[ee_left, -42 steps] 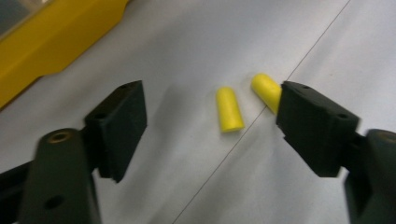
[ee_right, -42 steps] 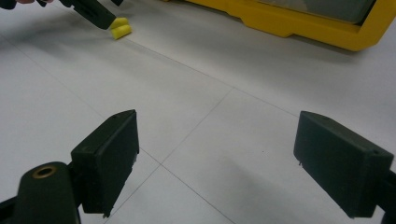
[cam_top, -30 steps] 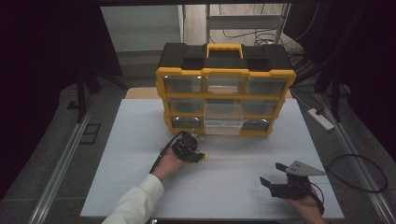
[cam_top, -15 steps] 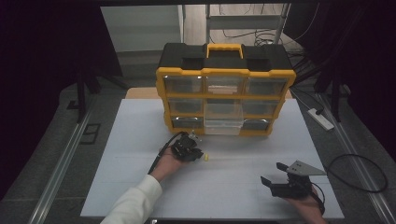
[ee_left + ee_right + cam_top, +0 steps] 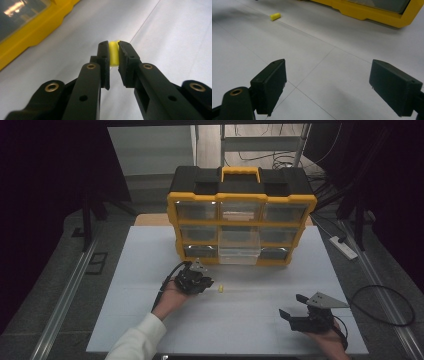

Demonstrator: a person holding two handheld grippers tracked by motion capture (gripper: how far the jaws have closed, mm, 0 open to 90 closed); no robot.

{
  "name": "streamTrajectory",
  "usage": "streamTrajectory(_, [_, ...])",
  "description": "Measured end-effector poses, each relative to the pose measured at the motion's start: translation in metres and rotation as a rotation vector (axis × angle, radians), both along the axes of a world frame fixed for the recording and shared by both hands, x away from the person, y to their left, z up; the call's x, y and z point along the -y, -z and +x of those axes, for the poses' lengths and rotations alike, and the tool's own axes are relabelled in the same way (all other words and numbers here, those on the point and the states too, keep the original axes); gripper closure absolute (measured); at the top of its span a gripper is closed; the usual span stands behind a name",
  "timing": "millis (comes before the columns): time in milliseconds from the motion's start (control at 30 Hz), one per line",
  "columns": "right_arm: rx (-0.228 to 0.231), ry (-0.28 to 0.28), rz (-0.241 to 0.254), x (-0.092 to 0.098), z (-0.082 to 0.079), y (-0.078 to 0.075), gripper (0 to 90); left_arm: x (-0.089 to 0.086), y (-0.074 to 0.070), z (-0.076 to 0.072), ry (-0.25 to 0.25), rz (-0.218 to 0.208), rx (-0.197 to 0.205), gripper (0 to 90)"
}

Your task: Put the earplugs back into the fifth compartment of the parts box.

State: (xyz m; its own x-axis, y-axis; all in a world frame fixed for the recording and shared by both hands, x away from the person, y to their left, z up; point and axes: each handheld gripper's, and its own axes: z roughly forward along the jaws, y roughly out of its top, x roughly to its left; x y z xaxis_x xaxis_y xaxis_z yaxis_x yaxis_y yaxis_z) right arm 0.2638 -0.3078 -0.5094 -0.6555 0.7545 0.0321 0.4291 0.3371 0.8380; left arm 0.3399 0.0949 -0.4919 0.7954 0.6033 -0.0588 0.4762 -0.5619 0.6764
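My left gripper [image 5: 113, 46] is shut on a small yellow foam plug [image 5: 113, 53], pinched upright between its black pads just above the white table. In the high view this gripper [image 5: 209, 284] lies left of centre, pointing right. A second yellow plug [image 5: 220, 289] lies on the table just beyond its tips, and it also lies far off in the right gripper view [image 5: 275, 16]. My right gripper [image 5: 291, 305] rests at the front right, open, with nothing between its jaws [image 5: 327, 66].
A yellow and black organizer case [image 5: 240, 200] with clear drawers stands at the back of the white table [image 5: 250, 330]. Its lower middle drawer [image 5: 239, 251] is pulled out. A power strip [image 5: 343, 246] lies off the right edge.
The left gripper has shifted slightly left and lifted a little, away from the plug on the table. That plug and the right gripper have stayed put.
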Motion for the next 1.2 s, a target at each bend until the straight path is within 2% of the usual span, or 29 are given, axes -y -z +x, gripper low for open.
streamTrajectory(200, [0.000,0.002,-0.004,0.000,0.000,0.000,15.2,-0.011,-0.010,-0.011,-0.015,-0.051,0.034,79.1])
streamTrajectory(600, [0.002,0.010,0.003,0.001,0.000,0.000,15.7,-0.031,-0.031,-0.027,-0.066,-0.158,0.130,79.1])
streamTrajectory(833, [0.004,0.008,0.010,0.001,0.000,0.000,15.7,-0.042,-0.046,-0.032,-0.093,-0.259,0.153,78.9])
streamTrajectory(967, [0.006,0.011,0.016,0.001,0.001,0.000,15.7,-0.044,-0.054,-0.033,-0.100,-0.273,0.178,78.9])
streamTrajectory(1200, [0.007,0.011,0.014,0.001,0.000,0.000,15.8,-0.045,-0.066,-0.034,-0.093,-0.295,0.198,78.9])
